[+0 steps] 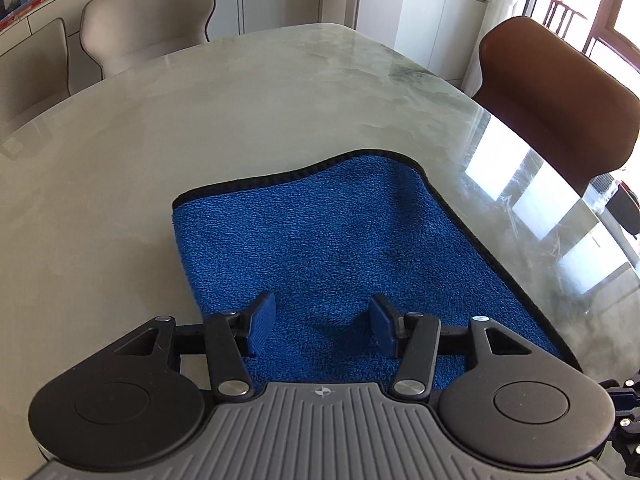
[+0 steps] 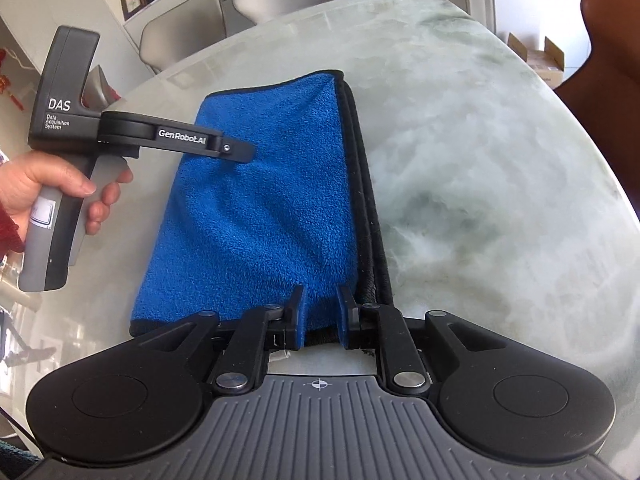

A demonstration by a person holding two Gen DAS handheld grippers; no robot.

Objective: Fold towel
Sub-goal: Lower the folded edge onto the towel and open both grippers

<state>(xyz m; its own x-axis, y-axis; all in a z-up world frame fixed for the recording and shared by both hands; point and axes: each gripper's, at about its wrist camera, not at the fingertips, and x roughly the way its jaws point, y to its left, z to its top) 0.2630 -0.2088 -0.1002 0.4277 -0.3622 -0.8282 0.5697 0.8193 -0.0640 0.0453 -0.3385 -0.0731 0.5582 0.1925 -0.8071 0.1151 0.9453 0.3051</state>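
Note:
A blue towel (image 1: pixel 320 232) with black trim lies folded in layers on the marble table (image 1: pixel 200 120). My left gripper (image 1: pixel 322 320) hovers over the towel's near part, open wide, with nothing between its blue pads (image 1: pixel 262 328). The right wrist view shows the same towel (image 2: pixel 256 208) as a long strip with its stacked black edges on the right. My right gripper (image 2: pixel 322 316) sits at the strip's near end, its jaws a narrow gap apart, with towel showing between them. The left gripper (image 2: pixel 240 152), held by a hand (image 2: pixel 48 188), reaches over the towel's far left side.
Two pale upholstered chairs (image 1: pixel 148 20) stand at the table's far side and a brown chair (image 1: pixel 560 100) at the right. Bare marble (image 2: pixel 480 160) stretches to the right of the towel. White cabinets (image 1: pixel 440 32) line the wall behind.

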